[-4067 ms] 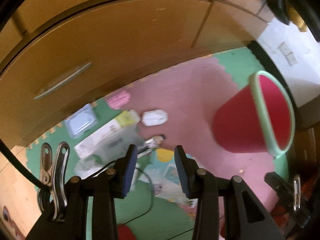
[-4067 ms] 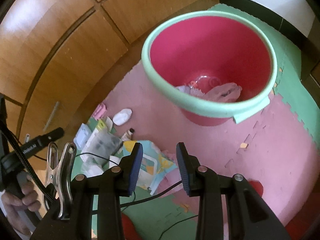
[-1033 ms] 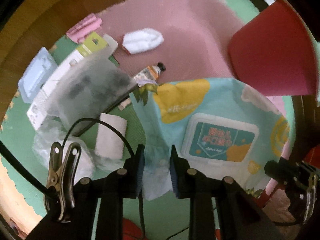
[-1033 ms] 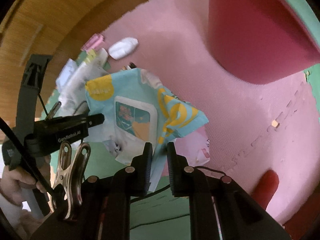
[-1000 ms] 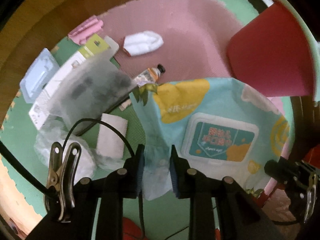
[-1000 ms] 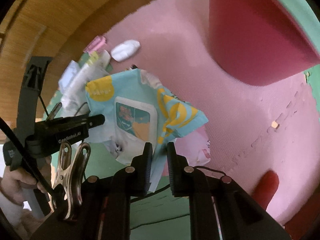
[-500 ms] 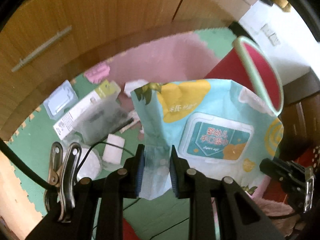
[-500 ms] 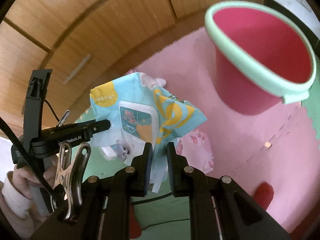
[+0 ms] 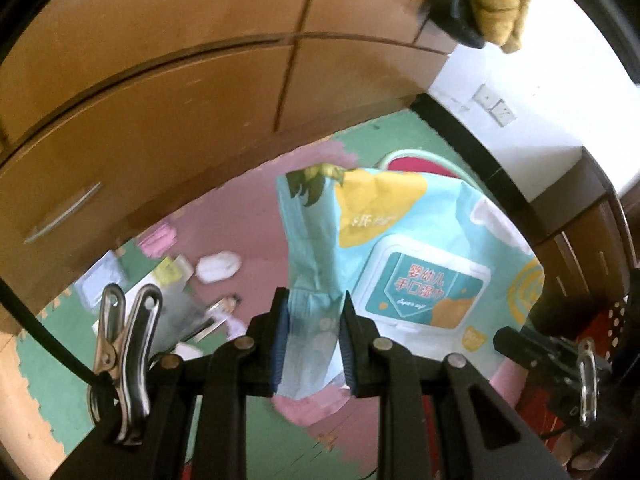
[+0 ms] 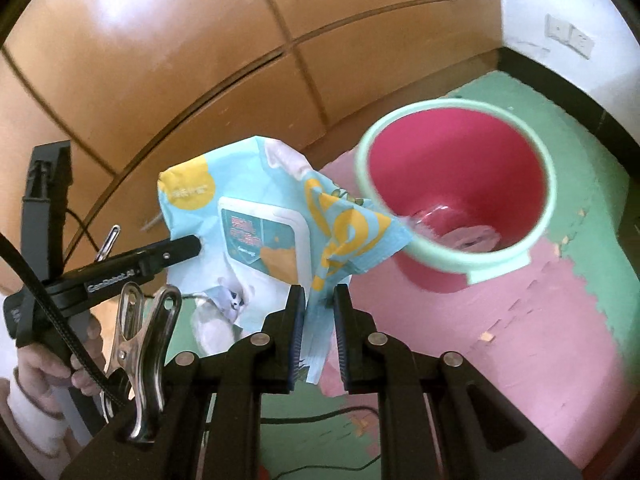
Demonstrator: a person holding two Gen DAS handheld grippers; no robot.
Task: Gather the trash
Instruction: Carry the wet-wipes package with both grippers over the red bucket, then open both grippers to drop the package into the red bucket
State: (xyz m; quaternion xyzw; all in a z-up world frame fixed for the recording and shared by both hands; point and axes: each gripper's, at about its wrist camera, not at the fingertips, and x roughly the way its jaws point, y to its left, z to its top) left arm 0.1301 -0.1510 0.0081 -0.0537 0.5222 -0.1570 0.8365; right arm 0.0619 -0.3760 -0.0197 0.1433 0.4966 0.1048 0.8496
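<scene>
A light-blue and yellow wet-wipes pack (image 9: 416, 264) (image 10: 256, 232) hangs in the air between both grippers. My left gripper (image 9: 313, 332) is shut on its left crimped edge. My right gripper (image 10: 318, 332) is shut on its right edge. In the right wrist view the other gripper's black fingers (image 10: 160, 258) hold the pack's far side, with a hand (image 10: 52, 364) below. The red bucket with a mint rim (image 10: 456, 184) stands beyond the pack to the right, with crumpled trash in its bottom. In the left wrist view only the bucket's rim (image 9: 416, 156) shows above the pack.
Loose trash lies on the pink and green foam mat (image 10: 540, 320): a white wad (image 9: 218, 266), a pink packet (image 9: 158, 238), a small tube (image 9: 226, 304) and boxes (image 9: 100, 280). Wooden cabinet doors (image 9: 180, 120) stand behind. A white wall with sockets (image 10: 568, 36) is at the right.
Both grippers have risen with the wipes pack stretched between them. The floor trash has dropped away and shrunk. The bucket's open mouth has come into the right wrist view.
</scene>
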